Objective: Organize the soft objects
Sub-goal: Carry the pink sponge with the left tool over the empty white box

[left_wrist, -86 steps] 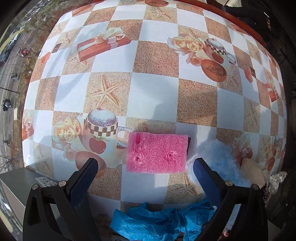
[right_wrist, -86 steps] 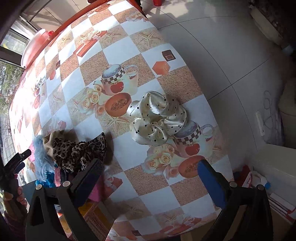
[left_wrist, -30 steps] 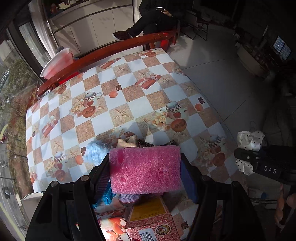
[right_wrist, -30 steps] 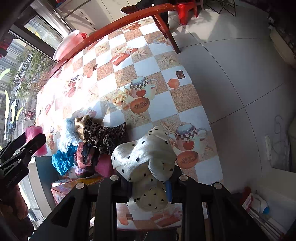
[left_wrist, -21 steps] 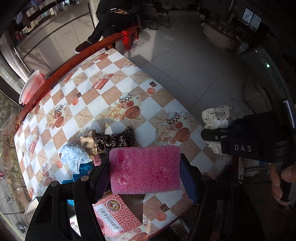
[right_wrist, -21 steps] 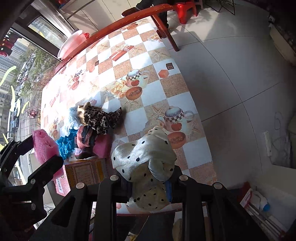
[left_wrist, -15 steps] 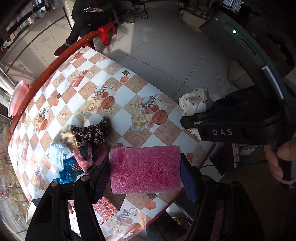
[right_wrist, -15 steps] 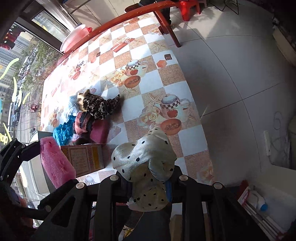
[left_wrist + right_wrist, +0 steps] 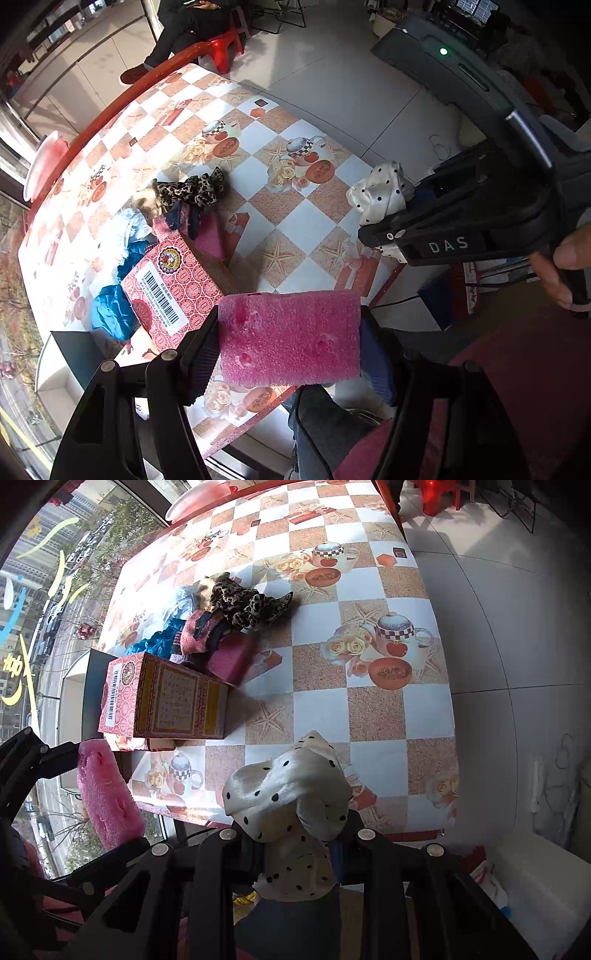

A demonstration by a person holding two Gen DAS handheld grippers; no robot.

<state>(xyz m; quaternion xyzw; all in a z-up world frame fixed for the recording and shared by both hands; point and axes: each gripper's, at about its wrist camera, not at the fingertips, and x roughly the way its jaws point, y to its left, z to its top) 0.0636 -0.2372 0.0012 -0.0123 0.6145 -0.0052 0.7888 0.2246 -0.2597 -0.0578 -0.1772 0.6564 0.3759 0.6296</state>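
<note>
My left gripper [image 9: 290, 343] is shut on a pink sponge [image 9: 290, 338] and holds it in the air off the table's near edge; the sponge also shows in the right wrist view [image 9: 107, 794]. My right gripper [image 9: 295, 834] is shut on a cream polka-dot scrunchie [image 9: 291, 794], held above the table's near edge; it also shows in the left wrist view [image 9: 380, 192]. A pile of soft things lies on the table: a leopard-print scrunchie [image 9: 247, 603], a blue cloth [image 9: 159, 644], a second pink sponge [image 9: 232, 657].
A red patterned cardboard box [image 9: 162, 698] stands on the checkered table [image 9: 369, 709] by the pile. A grey cabinet [image 9: 74, 686] stands left of the table. A seated person [image 9: 184, 22] and red stool are beyond the far edge. Tiled floor lies to the right.
Both grippers have pulled back from the table toward its near edge, still holding the sponge and the scrunchie. The box now stands fully in view.
</note>
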